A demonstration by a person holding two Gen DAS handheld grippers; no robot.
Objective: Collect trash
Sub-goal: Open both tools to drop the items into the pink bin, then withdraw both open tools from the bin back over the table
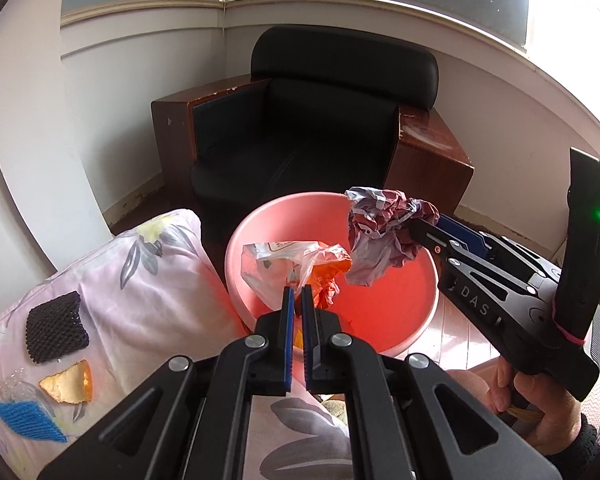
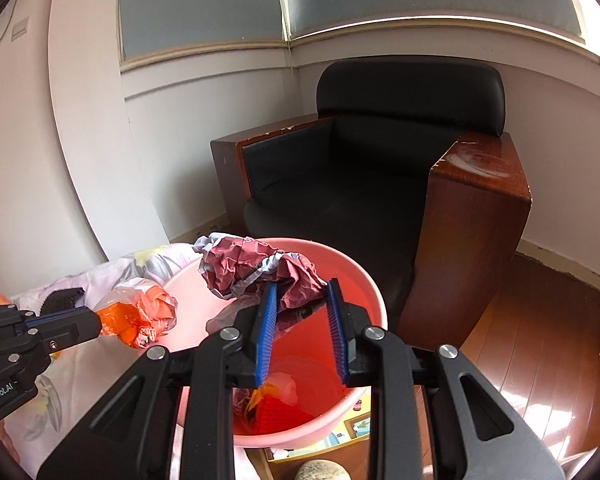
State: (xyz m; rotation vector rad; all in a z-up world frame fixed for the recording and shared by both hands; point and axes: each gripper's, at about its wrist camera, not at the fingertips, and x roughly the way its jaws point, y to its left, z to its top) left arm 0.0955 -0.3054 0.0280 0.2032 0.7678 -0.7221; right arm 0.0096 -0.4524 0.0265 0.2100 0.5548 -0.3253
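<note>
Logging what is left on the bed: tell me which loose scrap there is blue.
The blue ribbed scrap, lying closest to the camera at the lower left of the floral bedcover. The black mesh piece and orange-edged shard lie beyond it.

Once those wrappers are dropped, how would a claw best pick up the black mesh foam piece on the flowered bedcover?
Take the black mesh foam piece by one outer edge, coming from above. It lies flat on the soft flowered bedcover, so there is nothing tall to clamp. The edge facing the pink plastic basin looks freest; the orange peel scrap lies close to the opposite edge.
</note>
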